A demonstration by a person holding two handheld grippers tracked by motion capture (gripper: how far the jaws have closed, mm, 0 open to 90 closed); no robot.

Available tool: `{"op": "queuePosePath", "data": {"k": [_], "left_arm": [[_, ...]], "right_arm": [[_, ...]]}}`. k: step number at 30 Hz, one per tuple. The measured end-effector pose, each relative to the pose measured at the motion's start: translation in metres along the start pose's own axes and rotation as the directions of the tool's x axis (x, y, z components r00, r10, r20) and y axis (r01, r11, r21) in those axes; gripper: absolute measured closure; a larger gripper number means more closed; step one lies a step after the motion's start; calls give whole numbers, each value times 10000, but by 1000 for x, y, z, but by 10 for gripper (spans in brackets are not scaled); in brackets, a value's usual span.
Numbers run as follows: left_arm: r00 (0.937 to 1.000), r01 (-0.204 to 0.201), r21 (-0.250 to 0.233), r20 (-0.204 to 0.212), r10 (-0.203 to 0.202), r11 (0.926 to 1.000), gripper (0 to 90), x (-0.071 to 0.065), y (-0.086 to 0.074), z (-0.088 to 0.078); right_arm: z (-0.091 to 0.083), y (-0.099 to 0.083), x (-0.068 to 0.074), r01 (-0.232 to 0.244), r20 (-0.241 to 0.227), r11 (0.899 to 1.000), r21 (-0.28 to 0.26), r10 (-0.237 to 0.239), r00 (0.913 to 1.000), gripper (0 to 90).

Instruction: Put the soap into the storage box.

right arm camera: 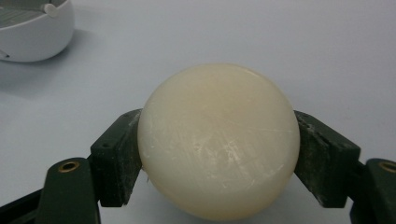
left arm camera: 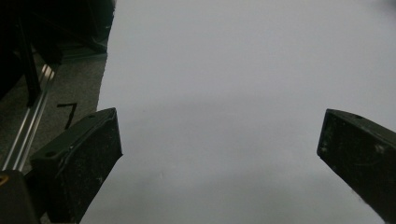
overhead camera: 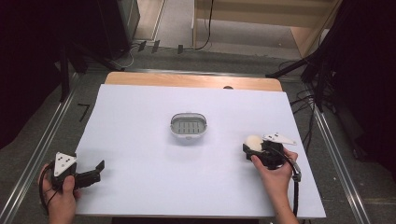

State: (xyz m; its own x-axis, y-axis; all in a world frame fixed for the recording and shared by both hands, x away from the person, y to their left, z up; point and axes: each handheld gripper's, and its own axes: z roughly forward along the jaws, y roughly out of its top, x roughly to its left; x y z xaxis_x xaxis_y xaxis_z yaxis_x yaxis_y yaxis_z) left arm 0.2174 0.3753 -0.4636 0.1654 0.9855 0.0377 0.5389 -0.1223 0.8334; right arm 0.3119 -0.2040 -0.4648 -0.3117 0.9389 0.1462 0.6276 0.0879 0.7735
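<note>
the soap (right arm camera: 218, 140) hides the inner faces of the right claw (right arm camera: 218, 158) and runs off the bottom edge in the right gripper view, the dish (right arm camera: 32, 28) is cut off at the top left, and the dish's slots stay too small to count from above.

Two hand-held black two-jaw grippers, left gripper (overhead camera: 95, 170) and right gripper (overhead camera: 247, 150), each topped by a grey three-cornered plate with dark holes, black cable trailing behind, brass-ringed screw holes beside scuffed rectangular jaw pads (right arm camera: 116, 158), bare forearms
</note>
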Motion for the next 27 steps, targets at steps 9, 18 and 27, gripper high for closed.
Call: {"op": "queuePosePath", "data": {"k": [9,18,27], "left_arm": [[10000,15,-14,17,-15,10000,4,0,0,0],[10000,19,-7,23,-19,10000,4,0,0,0],[10000,24,-17,33,-24,10000,4,0,0,0]], "right_arm": [[2,10,17,293,-337,9996,27,-292,9990,250],[6,16,25,417,-522,9991,17,-415,9978,250],[9,23,36,688,-714,9976,-8,-687,9951,250]]}}
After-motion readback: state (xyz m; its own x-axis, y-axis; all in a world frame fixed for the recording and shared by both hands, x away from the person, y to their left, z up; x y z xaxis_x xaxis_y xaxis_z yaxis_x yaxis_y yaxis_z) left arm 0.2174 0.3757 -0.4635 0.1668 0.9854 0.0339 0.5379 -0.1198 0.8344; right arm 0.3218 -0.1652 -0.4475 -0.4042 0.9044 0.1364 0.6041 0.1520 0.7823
